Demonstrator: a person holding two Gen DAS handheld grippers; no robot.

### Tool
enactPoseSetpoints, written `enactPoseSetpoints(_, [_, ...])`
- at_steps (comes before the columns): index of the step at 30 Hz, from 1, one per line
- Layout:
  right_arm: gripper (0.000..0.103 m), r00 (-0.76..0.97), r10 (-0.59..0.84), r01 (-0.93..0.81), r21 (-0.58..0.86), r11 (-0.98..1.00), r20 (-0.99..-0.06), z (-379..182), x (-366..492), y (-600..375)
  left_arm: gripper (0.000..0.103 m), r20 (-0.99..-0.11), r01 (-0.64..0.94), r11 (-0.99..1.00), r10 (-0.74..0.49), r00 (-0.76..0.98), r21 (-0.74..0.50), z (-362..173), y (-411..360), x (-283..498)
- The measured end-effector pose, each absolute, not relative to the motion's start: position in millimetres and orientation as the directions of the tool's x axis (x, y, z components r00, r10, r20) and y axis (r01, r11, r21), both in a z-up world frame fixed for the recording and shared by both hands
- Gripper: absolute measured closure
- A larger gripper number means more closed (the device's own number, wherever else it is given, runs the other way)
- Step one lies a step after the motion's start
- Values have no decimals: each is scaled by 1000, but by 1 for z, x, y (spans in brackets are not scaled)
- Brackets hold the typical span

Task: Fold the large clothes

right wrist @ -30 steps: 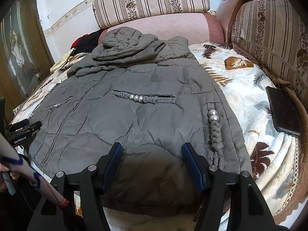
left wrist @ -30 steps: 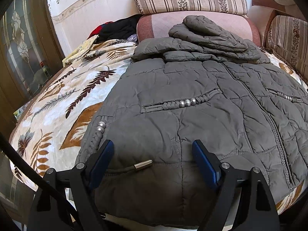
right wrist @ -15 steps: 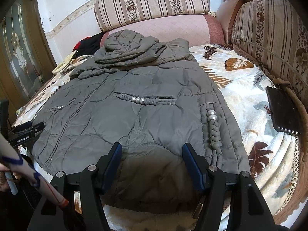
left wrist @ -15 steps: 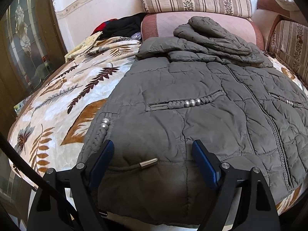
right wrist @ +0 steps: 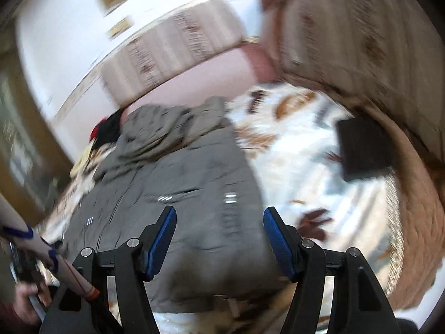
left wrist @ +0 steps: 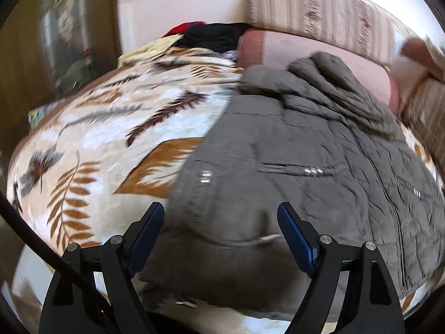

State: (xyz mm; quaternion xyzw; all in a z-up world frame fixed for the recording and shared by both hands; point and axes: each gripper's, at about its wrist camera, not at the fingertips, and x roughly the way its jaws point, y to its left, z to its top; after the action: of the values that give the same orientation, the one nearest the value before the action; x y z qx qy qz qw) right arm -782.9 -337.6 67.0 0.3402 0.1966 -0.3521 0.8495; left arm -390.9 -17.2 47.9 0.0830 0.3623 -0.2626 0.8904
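Wood-brown door framing with a glazed panel (left wrist: 64,36) stands at the far left of the left wrist view, beside a cream fleece blanket printed with brown and grey leaves (left wrist: 91,144) that covers the bed. A heap of black and red garments (left wrist: 211,34) lies at the blanket's far edge against a pink padded cushion (left wrist: 311,53) and a striped backrest (left wrist: 319,11). The grey quilted puffer coat (left wrist: 292,172) lies spread flat on the blanket, hood and sleeves bunched at the far end, hem nearest the cameras. The left gripper (left wrist: 219,225) hovers over the coat's left hem corner, blue-padded jaws released and wide apart, gripping nothing. In the right wrist view, heavily blurred, a hand (right wrist: 25,295) with a patterned sleeve shows at the lower left. The right gripper (right wrist: 218,229) hovers over the coat's right hem corner, jaws likewise released and empty. A flat black rectangular device (right wrist: 364,147) lies on the blanket well right of the coat.
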Motion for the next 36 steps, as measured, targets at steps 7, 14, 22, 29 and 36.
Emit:
enactPoseSetpoints(7, [33,682,-416,731,539,418,-602,53,-794,-357,21,-750,389,896,-407,521,-216,30,24,-346])
enactPoseSetpoints(14, [33,706,-330,695,525,491,-626,46,-768,-346,21,-724,417,878,-444,527,-235,26,37,-347])
enactPoseSetpoints(22, [34,694,-398,711,485,510,-599,56,-758,-348,21,-668,420,794,-601,438,-439,22,48,-328])
enactPoseSetpoints(29, [35,729,-262,671,584,456,-633,32,-751,-365,21,-689,447,772,-620,375,-452,14,31,-331])
enactPoseSetpoints(36, [35,754,-171,623,608,491,-634,27,-743,-331,21,-715,516,760,-607,347,-395,9,18,-378])
